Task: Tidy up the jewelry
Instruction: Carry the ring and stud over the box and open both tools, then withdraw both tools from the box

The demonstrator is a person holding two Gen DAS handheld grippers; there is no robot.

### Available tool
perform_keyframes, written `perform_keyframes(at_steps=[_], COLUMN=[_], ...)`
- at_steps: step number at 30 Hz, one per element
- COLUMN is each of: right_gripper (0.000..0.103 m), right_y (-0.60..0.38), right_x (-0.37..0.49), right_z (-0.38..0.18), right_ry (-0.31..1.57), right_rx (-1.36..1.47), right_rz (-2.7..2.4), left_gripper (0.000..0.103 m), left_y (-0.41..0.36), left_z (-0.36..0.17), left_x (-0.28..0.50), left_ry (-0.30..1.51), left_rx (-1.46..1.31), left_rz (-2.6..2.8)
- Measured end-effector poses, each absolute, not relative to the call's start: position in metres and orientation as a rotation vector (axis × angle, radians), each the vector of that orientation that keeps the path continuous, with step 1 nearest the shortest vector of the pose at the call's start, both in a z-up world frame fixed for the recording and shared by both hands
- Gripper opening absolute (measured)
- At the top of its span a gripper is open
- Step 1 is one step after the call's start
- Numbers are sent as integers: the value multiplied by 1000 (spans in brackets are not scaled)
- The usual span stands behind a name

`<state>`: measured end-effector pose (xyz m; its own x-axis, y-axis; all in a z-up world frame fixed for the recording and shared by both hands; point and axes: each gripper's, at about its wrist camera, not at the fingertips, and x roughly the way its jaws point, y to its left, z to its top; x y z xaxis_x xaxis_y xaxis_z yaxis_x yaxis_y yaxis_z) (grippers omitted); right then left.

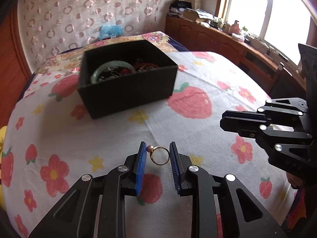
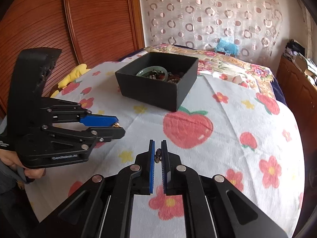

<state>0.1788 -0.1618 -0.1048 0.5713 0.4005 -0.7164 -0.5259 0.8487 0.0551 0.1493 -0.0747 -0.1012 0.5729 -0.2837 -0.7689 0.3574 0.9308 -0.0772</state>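
A gold ring (image 1: pixel 159 155) topped with a pink bead stands pinched upright between the blue pads of the left gripper (image 1: pixel 158 154), clear of the strawberry-print bedspread (image 1: pixel 99 138), a hold that probably readies it for a drop into the black box (image 1: pixel 126 91). The right gripper (image 2: pixel 158 154) is clamped nearly together on 1 small dark trinket (image 2: pixel 158 155), too small to identify. The box, well ahead of both, already holds a green bangle (image 1: pixel 103 69) and beads
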Motion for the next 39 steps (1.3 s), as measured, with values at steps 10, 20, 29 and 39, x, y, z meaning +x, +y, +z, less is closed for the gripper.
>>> perform_keyframes(at_steps=[10, 20, 29, 39], right_gripper=[7, 7, 39, 59], right_y=[-148, -126, -128, -160], right_x=[217, 268, 294, 249], right_z=[-80, -62, -63, -41], right_ry=[746, 713, 714, 622], right_rx=[-152, -129, -70, -34], right_rz=[578, 618, 593, 449], left_gripper=[22, 22, 25, 81], left_y=[-55, -41, -38, -31], left_z=[-66, -44, -44, -29], left_x=[157, 183, 217, 192], left_ry=[800, 751, 746, 673], left_rx=[66, 44, 38, 34], left_rz=[-338, -317, -286, -179])
